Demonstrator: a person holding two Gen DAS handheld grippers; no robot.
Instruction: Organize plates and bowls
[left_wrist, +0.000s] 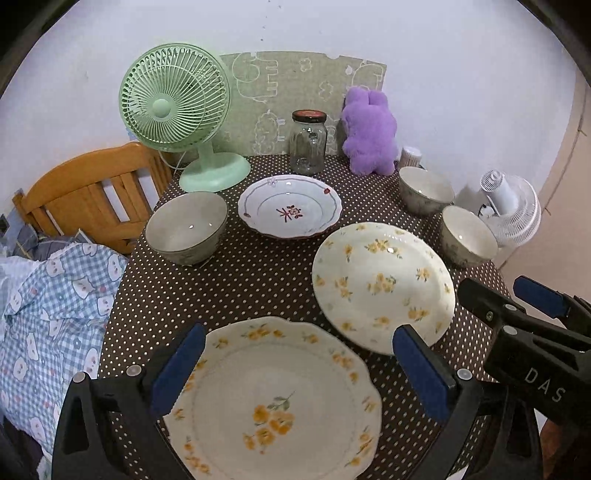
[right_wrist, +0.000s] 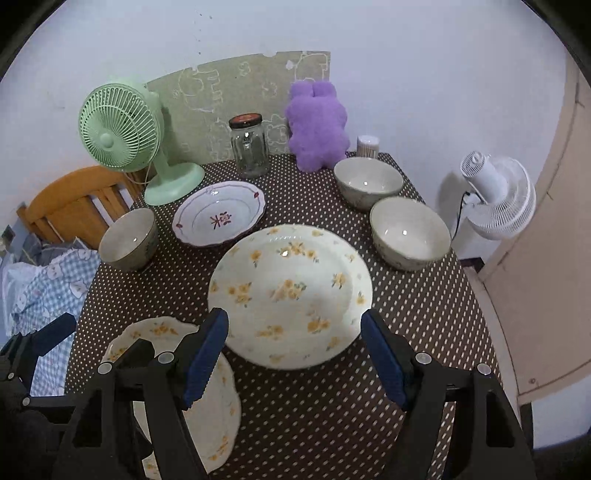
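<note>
Left gripper (left_wrist: 299, 365) open above scalloped plate (left_wrist: 273, 398). Right gripper (right_wrist: 295, 350) open, near round plate (right_wrist: 291, 291). Behind round plate: red-trimmed dish (right_wrist: 219, 213), three bowls (right_wrist: 410, 230), all on dotted tablecloth (right_wrist: 314, 406).

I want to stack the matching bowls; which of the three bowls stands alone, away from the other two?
The bowl on the left, next to the green fan's base. The other two bowls sit together at the table's right edge.

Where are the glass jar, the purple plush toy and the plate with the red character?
glass jar (left_wrist: 308, 147), left wrist view, clear body.
purple plush toy (right_wrist: 317, 125), right wrist view, its back.
red-character plate (left_wrist: 290, 212), left wrist view, centre well.
</note>
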